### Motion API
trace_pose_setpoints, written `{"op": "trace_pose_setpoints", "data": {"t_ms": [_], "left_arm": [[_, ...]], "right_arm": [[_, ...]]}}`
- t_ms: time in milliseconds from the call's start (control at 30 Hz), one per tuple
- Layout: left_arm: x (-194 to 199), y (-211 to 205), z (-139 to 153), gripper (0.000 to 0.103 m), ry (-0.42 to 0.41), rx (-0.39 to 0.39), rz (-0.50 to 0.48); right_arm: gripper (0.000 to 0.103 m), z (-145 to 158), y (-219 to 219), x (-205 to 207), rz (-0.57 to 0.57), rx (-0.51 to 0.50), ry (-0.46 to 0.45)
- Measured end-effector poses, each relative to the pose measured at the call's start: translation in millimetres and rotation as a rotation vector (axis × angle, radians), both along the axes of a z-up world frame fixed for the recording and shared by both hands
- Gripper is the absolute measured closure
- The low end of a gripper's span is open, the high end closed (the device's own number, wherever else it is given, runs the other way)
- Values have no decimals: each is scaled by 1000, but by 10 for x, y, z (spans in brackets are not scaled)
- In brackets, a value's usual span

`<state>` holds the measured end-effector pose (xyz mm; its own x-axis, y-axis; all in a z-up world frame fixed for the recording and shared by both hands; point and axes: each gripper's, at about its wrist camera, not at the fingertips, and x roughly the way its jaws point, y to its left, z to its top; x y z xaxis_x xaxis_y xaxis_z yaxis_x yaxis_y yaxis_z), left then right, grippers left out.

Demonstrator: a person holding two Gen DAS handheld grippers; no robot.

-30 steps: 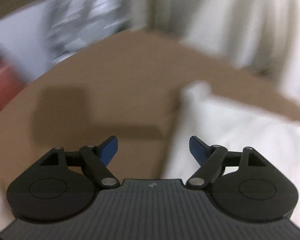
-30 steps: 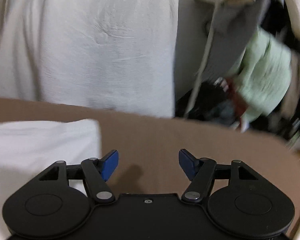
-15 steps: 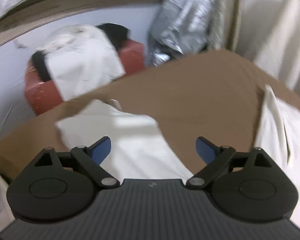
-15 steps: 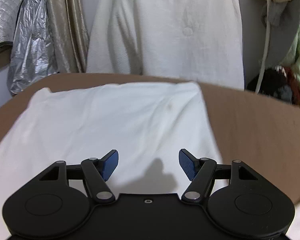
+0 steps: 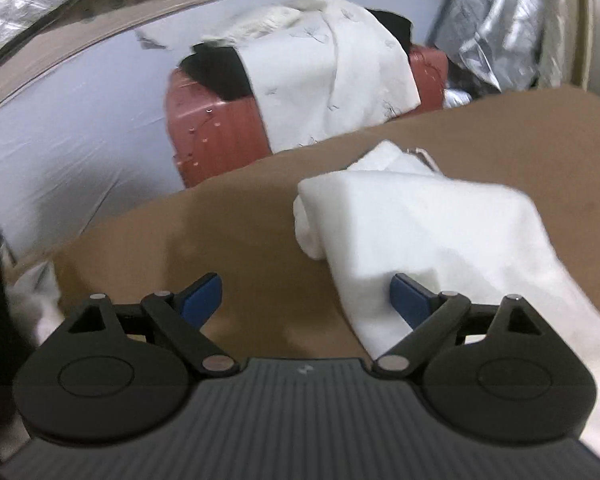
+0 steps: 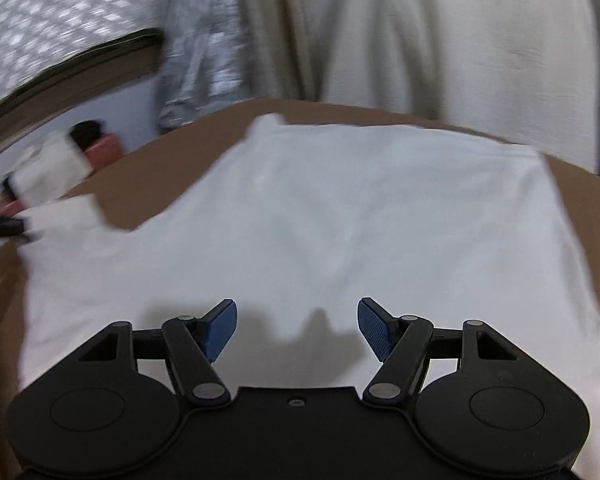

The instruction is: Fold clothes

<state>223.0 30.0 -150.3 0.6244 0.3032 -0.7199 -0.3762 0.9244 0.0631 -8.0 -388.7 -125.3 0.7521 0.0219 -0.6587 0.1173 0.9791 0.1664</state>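
Observation:
A white T-shirt (image 6: 340,216) lies spread flat on the brown table (image 6: 588,184), filling most of the right wrist view. My right gripper (image 6: 296,326) hovers open over the shirt's near part, nothing between its fingers. In the left wrist view a sleeve of the shirt (image 5: 432,232) lies on the brown table (image 5: 220,232), its end bunched. My left gripper (image 5: 306,300) is open at the sleeve's near left edge; its right fingertip is over the cloth, its left one over bare table.
A red suitcase (image 5: 216,136) draped with white patterned cloth (image 5: 332,76) and dark clothing stands beyond the table's far edge. Silver foil sheeting (image 6: 204,48) and pale hanging garments (image 6: 460,32) line the back. More white fabric (image 5: 40,292) sits at the table's left edge.
Both views swung left. The left view now has the sleeve to the right of the fingers instead of under them. The right view now centres on the spread shirt and shows its left sleeve.

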Motion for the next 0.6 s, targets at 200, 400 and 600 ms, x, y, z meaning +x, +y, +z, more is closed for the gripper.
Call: {"op": "trace_pose_setpoints", "data": {"t_ms": [200,400,600], "left_arm": [[21,210,-232,7,-20,-532,-95],[118,-123,-273,88,-71,-305,-219],[-4,137,222,96,-283,-298,-61]], "right_arm": [[31,-103,846,41,363,50,52],[28,-170,1526,-117,618,13,90],[24,-466,1918,-158,721,-106,165]]}}
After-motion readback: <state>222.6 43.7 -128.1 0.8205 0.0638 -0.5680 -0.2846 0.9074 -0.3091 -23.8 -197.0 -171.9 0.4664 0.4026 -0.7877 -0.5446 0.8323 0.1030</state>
